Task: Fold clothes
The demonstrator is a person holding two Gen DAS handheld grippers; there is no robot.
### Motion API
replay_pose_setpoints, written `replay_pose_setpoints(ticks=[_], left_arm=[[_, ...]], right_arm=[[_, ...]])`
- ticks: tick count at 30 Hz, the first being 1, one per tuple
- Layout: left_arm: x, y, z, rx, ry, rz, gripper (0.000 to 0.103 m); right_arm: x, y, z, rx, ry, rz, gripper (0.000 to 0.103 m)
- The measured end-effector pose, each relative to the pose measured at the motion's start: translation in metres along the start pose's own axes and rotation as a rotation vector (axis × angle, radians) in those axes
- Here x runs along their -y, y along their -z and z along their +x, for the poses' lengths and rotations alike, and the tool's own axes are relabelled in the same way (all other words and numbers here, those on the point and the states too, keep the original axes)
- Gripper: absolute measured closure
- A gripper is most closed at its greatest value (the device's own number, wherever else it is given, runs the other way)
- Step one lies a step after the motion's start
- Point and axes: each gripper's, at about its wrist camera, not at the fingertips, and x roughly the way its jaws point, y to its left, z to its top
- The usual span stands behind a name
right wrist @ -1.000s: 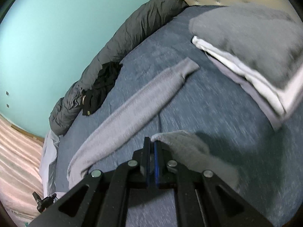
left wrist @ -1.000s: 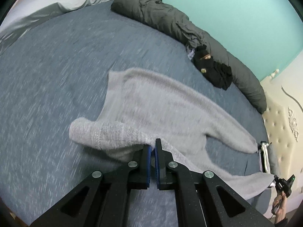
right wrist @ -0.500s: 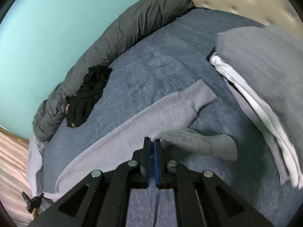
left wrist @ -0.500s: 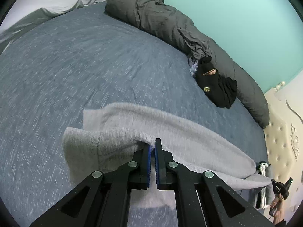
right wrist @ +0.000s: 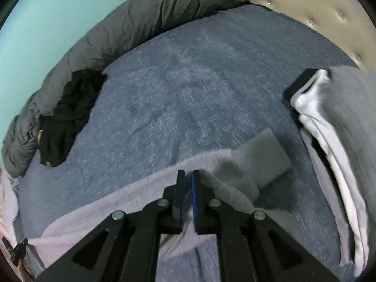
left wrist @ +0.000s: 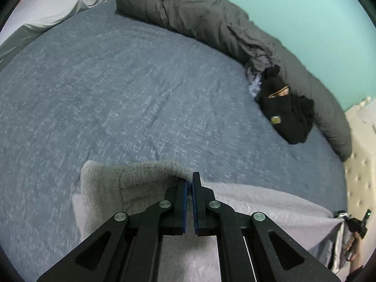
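Observation:
A light grey knit sweater point(left wrist: 131, 183) lies across the blue bed sheet point(left wrist: 117, 82), doubled over into a long band. My left gripper point(left wrist: 189, 178) is shut on a folded edge of it, which drapes off to the left of the fingers. In the right wrist view the same sweater point(right wrist: 112, 202) runs to the lower left, and its sleeve cuff point(right wrist: 265, 157) lies folded back to the right. My right gripper point(right wrist: 186, 176) is shut on the sweater's edge near that sleeve, low over the bed.
A rolled dark grey duvet point(left wrist: 211, 18) lines the far side by the teal wall, with a black garment point(left wrist: 289, 117) against it. A stack of folded clothes point(right wrist: 340, 122) sits right of the right gripper. The tufted headboard point(right wrist: 305, 0) and a pale pillow point(left wrist: 58, 2) border the bed.
Both grippers carried the sweater's near edge forward over its body, so the spread sweater is now a narrow folded band. The sleeve in the right view has folded back on itself.

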Motion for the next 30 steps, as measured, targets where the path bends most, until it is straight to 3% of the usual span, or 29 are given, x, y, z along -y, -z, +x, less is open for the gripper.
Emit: replay_pose_setpoints(ticks=[3, 5, 11, 13, 14, 19, 21, 25, 30], left_arm=[[0.002, 0.000, 0.030, -0.023, -0.047, 0.000, 0.095], [0.001, 0.002, 0.043, -0.027, -0.065, 0.000, 0.095], [-0.001, 0.012, 0.042, 0.043, -0.061, 0.009, 0.089], [0.001, 0.019, 0.030, 0.083, -0.062, 0.038, 0.080], [0.002, 0.023, 0.024, 0.102, -0.064, 0.055, 0.072], [-0.007, 0.044, -0.001, 0.146, -0.029, 0.061, 0.069], [-0.012, 0.058, -0.004, 0.137, -0.015, 0.049, 0.061], [-0.017, 0.086, -0.009, 0.132, -0.006, 0.053, 0.060], [-0.018, 0.129, -0.016, 0.163, 0.027, 0.069, 0.060]], right_arm=[[-0.005, -0.007, 0.012, 0.028, 0.044, -0.047, 0.078], [-0.001, -0.011, 0.009, 0.077, 0.052, -0.078, 0.057], [0.031, -0.007, -0.015, 0.204, 0.011, -0.103, 0.056], [0.042, 0.003, -0.018, 0.210, -0.027, -0.101, 0.056], [0.049, 0.011, -0.017, 0.210, -0.037, -0.091, 0.056], [0.085, 0.050, -0.003, 0.176, -0.111, -0.020, 0.056], [0.099, 0.063, 0.010, 0.142, -0.131, 0.033, 0.056], [0.125, 0.084, 0.022, 0.138, -0.175, 0.173, 0.056], [0.138, 0.096, 0.036, 0.109, -0.192, 0.261, 0.056]])
